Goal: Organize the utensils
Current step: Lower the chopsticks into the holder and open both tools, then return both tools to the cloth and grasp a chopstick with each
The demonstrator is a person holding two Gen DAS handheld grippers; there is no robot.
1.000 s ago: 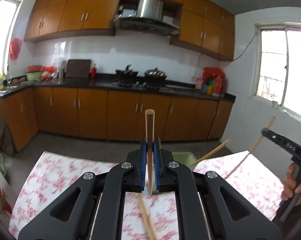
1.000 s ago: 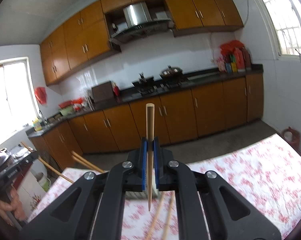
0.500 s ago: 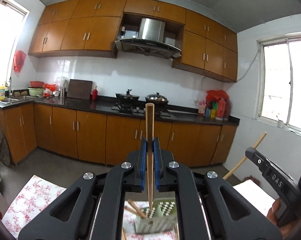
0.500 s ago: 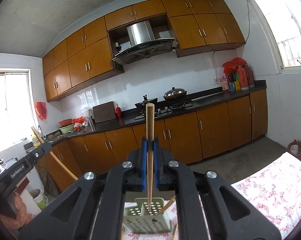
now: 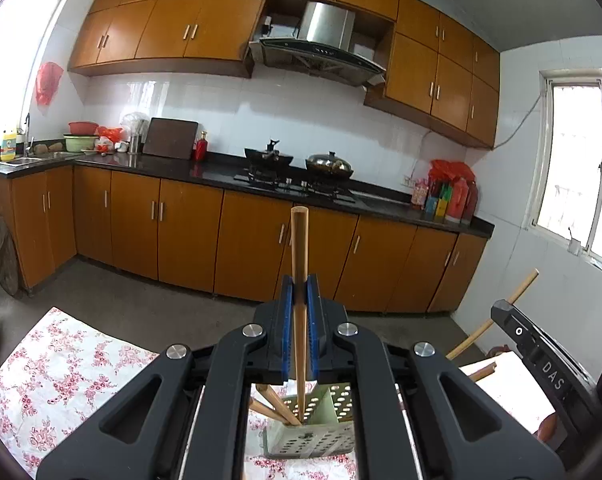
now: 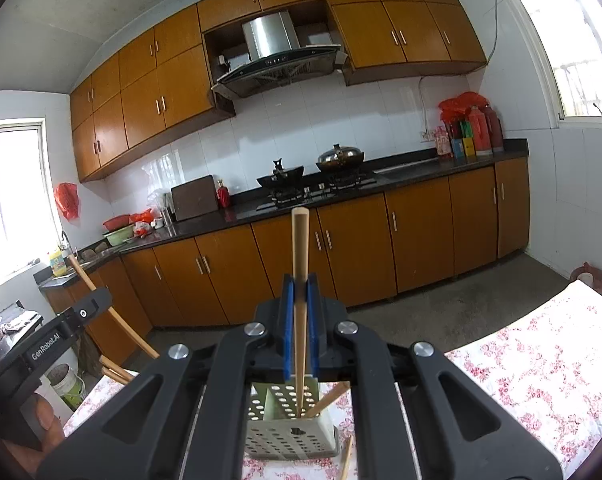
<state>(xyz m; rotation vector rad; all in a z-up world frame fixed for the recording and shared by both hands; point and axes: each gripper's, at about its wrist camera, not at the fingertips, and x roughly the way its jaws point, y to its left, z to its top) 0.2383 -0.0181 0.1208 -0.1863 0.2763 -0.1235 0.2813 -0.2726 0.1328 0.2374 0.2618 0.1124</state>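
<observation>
Left tongs: closed on a wooden chopstick, blue pads pressing it from both sides; the stick stands nearly upright.
Left chopstick, lower end: inside the pale green perforated utensil holder, seen between the black arms of the tongs.
Right tongs: closed on a second wooden chopstick, likewise close to upright, leaning a little to the left at its foot.
Right chopstick, lower end: within the open top of the same holder, which stands on the desk.
Holder contents: further chopsticks lean in it, two towards the left in the left wrist view, one towards the right in the right wrist view.
Loose chopstick: lies on the cloth just right of the holder.
Desk: covered with a white cloth printed with red flowers.
Opposite tool: each view shows the other tongs at its edge, held in a person's hand, its chopstick slanting upward.
Background: orange kitchen cabinets, dark countertop, two woks on the stove, range hood.
</observation>
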